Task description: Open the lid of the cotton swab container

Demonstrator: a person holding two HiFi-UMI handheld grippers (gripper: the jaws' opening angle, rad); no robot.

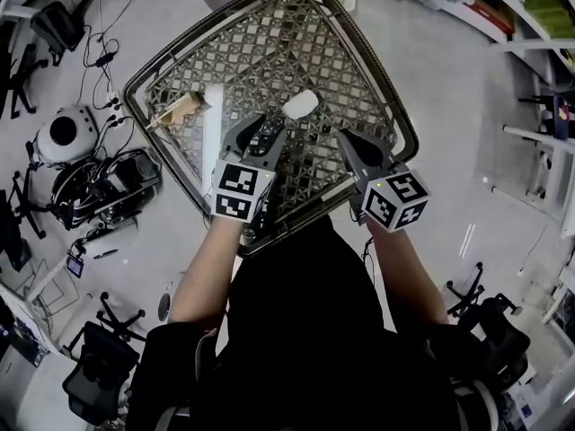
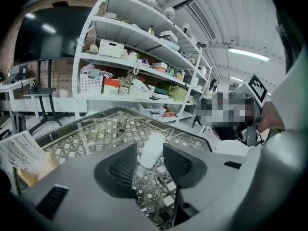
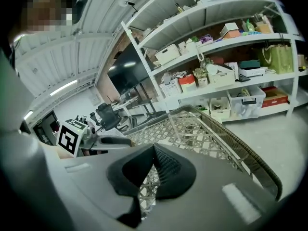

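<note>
Over the bench: left gripper spread and lined up on the container, right gripper pressed together and empty.

Left gripper (image 2: 150, 150) has its jaws apart with nothing touching the pads. The cotton swab container (image 1: 301, 104) shows in the gap just beyond the tips, alone near the middle of the lattice-patterned bench (image 1: 359, 79). Right gripper (image 3: 153, 150) is near, closed on nothing. The container is small, white and rounded. Probably light, smooth plastic, so likely to skid or tip if nudged. Suggest pinching the body low across its width, leaving the lid end free for the other gripper. Lid seam not discernible.
</note>
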